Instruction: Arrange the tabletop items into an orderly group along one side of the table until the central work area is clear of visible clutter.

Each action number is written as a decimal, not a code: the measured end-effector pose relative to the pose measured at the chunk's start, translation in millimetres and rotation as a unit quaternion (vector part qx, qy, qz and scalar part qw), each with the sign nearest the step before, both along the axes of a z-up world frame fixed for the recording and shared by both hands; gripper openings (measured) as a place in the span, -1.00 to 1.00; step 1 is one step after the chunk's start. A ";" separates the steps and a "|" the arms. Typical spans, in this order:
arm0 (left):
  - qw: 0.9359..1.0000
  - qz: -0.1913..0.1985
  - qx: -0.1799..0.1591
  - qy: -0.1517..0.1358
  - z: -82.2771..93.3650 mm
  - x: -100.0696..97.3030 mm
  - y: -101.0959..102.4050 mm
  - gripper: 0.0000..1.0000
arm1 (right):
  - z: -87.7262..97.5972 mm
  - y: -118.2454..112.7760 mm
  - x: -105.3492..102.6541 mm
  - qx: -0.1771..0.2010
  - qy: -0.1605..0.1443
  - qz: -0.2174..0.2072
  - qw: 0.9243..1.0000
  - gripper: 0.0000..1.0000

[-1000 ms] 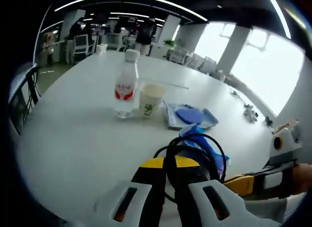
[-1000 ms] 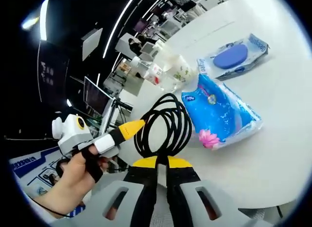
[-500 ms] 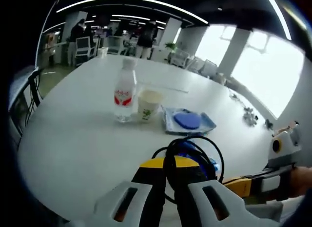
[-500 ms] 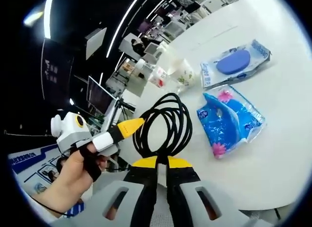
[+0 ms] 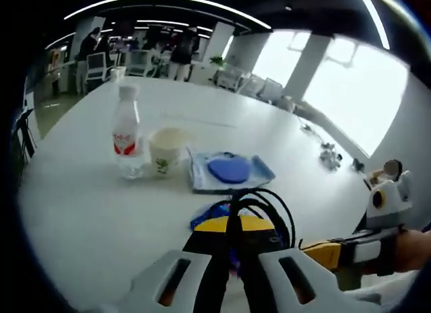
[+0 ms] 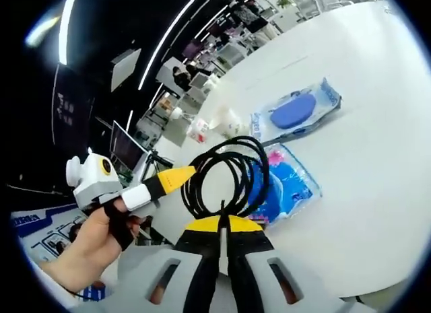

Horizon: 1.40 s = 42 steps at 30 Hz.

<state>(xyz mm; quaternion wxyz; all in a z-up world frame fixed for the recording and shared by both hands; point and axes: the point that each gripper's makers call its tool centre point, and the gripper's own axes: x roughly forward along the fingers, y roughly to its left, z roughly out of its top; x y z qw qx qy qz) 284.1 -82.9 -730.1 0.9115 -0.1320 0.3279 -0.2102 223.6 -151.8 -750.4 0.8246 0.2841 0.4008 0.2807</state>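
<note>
A coiled black cable point(image 5: 259, 205) rises from my left gripper point(image 5: 232, 229), whose jaws are shut on it. In the right gripper view my right gripper point(image 6: 223, 225) is likewise shut on a black cable coil point(image 6: 229, 171). On the white table point(image 5: 81, 212) stand a water bottle point(image 5: 128, 141) and a paper cup point(image 5: 165, 150), with a flat pack holding a blue pad point(image 5: 229, 170) beside them. A blue tissue pack point(image 6: 286, 185) lies nearer, partly behind the coil. The left gripper's yellow tip point(image 6: 176, 178) touches the coil's left edge. The right gripper point(image 5: 323, 254) comes in from the right.
Small dark objects point(image 5: 330, 155) lie far off on the table near the windows. Chairs and people stand beyond the table's far end point(image 5: 168, 54). A hand point(image 6: 87, 246) holds the left gripper at the table's edge, with a monitor point(image 6: 124, 145) behind it.
Both views have swung, so bottle, cup and packs sit further left in the left gripper view. The tissue pack now lies behind the coil in the right gripper view. Both grippers stay shut on cable.
</note>
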 end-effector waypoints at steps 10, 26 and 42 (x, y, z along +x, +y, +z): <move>0.999 -0.030 -0.041 -0.007 11.3 15.9 -62.7 -1.00 | -4.6 -42.2 3.5 0.005 -0.004 -0.055 0.998 -1.00; 0.995 -0.056 -0.083 -0.007 15.4 32.7 -126.6 -1.00 | 6.2 -112.4 19.8 0.001 -0.042 -0.116 0.992 -1.00; 0.989 -0.059 -0.132 0.009 11.2 36.2 -171.5 -1.00 | 26.5 -157.3 45.6 -0.040 -0.099 -0.116 0.988 -1.00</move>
